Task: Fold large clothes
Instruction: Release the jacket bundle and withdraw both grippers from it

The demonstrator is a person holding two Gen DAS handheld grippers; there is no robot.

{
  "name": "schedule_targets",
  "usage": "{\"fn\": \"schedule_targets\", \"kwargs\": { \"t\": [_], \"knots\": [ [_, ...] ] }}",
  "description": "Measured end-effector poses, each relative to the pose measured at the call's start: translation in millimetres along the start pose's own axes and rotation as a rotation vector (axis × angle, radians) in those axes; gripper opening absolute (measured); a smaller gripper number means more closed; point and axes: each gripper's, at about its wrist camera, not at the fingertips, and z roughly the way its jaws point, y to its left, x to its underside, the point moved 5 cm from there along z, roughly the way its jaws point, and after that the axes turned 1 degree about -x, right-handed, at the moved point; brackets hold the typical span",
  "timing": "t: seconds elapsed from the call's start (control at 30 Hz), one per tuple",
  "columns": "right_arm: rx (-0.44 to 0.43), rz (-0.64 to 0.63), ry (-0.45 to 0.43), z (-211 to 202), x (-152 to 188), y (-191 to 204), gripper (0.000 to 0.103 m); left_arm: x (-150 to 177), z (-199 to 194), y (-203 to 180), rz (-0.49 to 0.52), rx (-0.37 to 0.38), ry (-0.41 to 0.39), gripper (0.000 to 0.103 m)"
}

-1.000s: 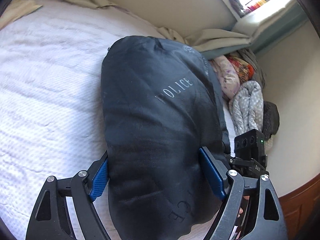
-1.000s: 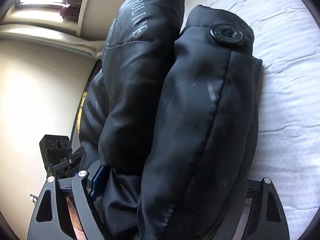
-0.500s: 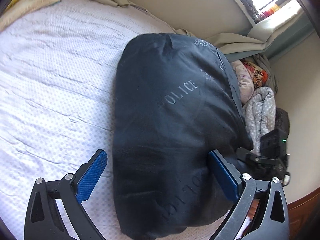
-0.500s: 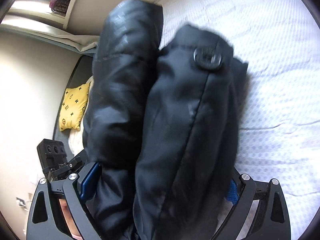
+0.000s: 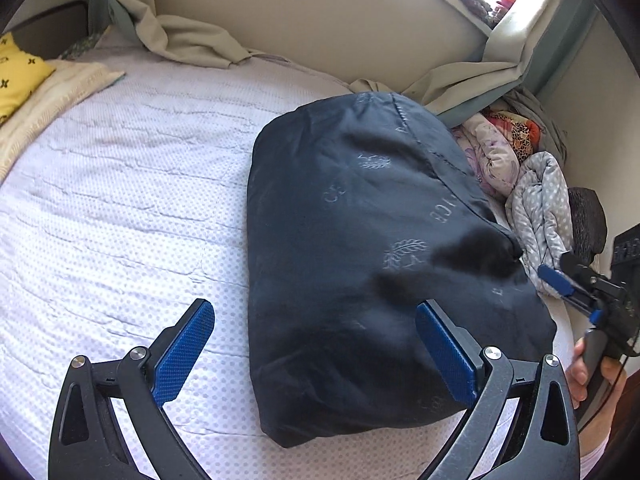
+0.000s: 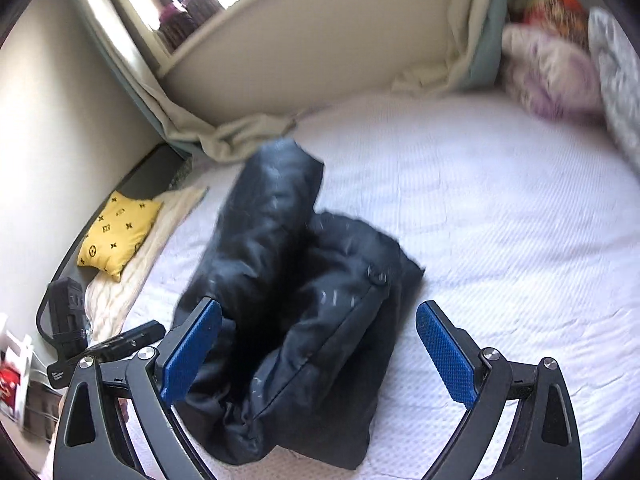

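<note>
A dark padded jacket (image 5: 360, 240) with pale printed lettering lies folded into a thick bundle on the white bed sheet (image 5: 120, 200). In the left wrist view my left gripper (image 5: 312, 308) hovers over its near end, open, with its blue pads (image 5: 184, 352) clear of the cloth. The right wrist view is blurred. There my right gripper (image 6: 318, 306) hangs open above the jacket (image 6: 304, 300), which shows two stacked folds and a round button. The right gripper (image 5: 580, 292), held by a hand (image 5: 592, 368), also shows at the left view's right edge.
A yellow patterned cushion (image 6: 116, 232) lies on a cream blanket at the bed's head. A heap of patterned clothes and a dotted grey blanket (image 5: 536, 208) sits against the wall. Beige curtains (image 5: 180, 40) drape onto the bed under a window sill.
Both grippers have let go of the jacket and opened wide. The right one has lifted well above the bundle and rolled; the left one has pulled back and up a little.
</note>
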Motion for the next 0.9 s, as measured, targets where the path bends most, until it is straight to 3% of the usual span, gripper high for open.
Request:
{"fn": "schedule_targets", "kwargs": {
  "t": [0.23, 0.4, 0.57, 0.9],
  "knots": [
    [0.005, -0.025, -0.008, -10.5, 1.3, 18.2, 0.097, -7.5, -26.9, -17.0, 0.052, -0.061, -0.07, 0.102],
    [0.051, -0.067, -0.046, -37.1, 10.7, 22.2, 0.098, -3.0, -64.1, -42.0, 0.181, -0.208, -0.173, 0.102],
    [0.105, -0.15, -0.077, -64.6, 36.7, 49.8, 0.103, 22.3, -98.3, -64.2, 0.282, -0.325, -0.266, 0.103],
    [0.293, -0.21, -0.007, -78.8, 122.9, 75.0, 0.103, 103.6, -120.6, -94.8, 0.307, -0.245, -0.246, 0.103]
  ]
}}
